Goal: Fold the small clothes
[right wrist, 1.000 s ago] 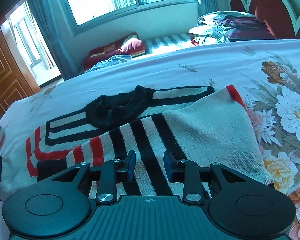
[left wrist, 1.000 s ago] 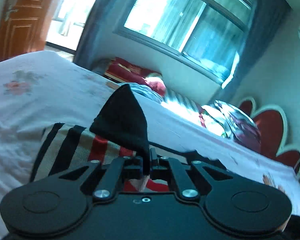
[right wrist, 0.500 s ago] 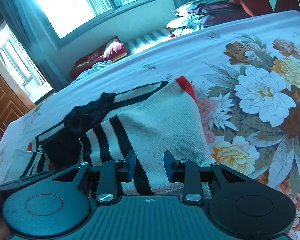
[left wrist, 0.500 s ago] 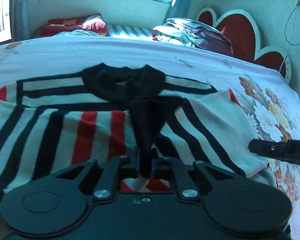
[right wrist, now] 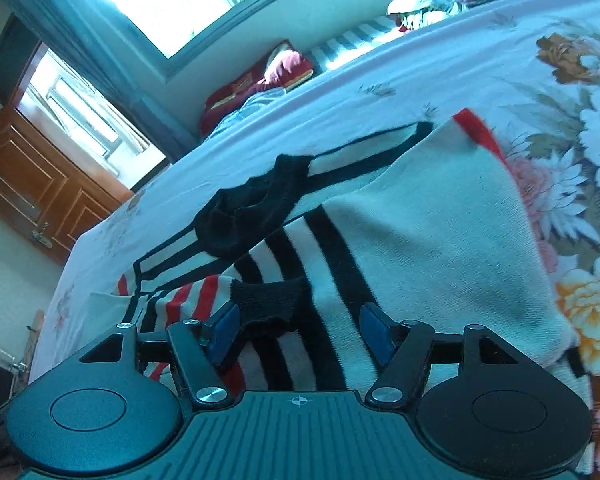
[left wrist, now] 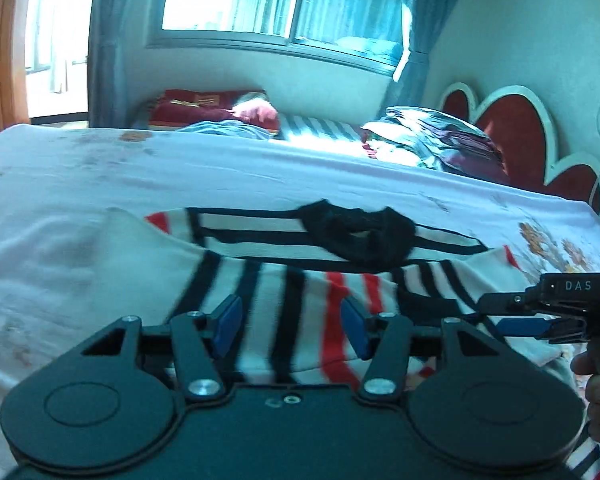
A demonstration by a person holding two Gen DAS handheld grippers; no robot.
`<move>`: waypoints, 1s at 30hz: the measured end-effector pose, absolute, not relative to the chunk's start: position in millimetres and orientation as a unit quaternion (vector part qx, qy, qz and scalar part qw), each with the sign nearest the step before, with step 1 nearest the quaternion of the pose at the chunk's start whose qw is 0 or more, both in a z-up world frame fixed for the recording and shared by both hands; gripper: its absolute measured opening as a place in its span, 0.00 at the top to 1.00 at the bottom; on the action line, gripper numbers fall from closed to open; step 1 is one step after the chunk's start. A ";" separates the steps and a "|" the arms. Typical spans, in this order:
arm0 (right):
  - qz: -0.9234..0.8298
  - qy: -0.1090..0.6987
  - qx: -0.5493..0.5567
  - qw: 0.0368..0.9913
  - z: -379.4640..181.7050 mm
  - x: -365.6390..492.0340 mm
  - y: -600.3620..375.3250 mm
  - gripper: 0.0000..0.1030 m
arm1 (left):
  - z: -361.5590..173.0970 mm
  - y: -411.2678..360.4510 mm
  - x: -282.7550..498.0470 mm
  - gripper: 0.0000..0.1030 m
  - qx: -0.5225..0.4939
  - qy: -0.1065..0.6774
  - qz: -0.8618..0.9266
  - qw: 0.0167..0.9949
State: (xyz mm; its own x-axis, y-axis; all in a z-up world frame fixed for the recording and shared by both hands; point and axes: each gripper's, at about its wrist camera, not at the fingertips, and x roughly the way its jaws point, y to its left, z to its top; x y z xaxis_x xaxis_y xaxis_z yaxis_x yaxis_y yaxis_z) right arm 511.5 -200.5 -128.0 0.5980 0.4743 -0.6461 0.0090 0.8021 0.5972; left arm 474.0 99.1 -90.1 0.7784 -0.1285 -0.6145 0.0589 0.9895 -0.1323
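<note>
both grippers, left gripper (left wrist: pixel 291 330) and right gripper (right wrist: pixel 299 331), are opening empty over the striped sweater (right wrist: pixel 420 240); each should clear its sleeve before regrasping the hem at 6 o'clock.

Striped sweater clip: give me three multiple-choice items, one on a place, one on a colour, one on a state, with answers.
1. Where does the sweater lie?
A. on the bed
B. on the floor
C. on a chair

2. What colour is its collar?
A. red
B. white
C. black

3. How are its sleeves?
A. spread out to the sides
B. folded in over the body
C. hanging off the bed

Answers:
1 A, it rests on the floral bedsheet.
2 C, the ribbed neck is black in both views.
3 B, both striped sleeves lie across the front, one cuff near the middle.
</note>
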 end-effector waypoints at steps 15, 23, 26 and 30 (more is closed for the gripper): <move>0.161 0.355 0.129 0.912 -86.4 505.3 -167.3 0.93 | -112.6 149.9 492.9 0.56 -0.068 0.345 -0.033 0.936; 0.095 0.402 0.138 0.900 -128.1 495.6 -199.7 0.93 | -131.3 139.1 505.1 0.53 -0.034 0.369 -0.052 0.928; 0.087 0.415 0.142 0.895 -139.6 494.1 -201.4 0.93 | -133.6 141.9 507.8 0.51 -0.028 0.374 -0.059 0.925; 0.085 0.415 0.153 0.893 -138.5 494.0 -203.9 0.93 | -133.3 144.6 510.8 0.51 -0.024 0.377 -0.068 0.923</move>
State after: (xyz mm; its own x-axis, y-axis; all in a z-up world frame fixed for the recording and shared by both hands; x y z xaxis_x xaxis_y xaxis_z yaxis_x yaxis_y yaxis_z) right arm 494.0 -203.9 -138.5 0.6405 0.2788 -0.7156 -0.0252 0.9389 0.3432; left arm 510.8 144.6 -133.3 0.7069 -0.1440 -0.6925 0.1079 0.9896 -0.0957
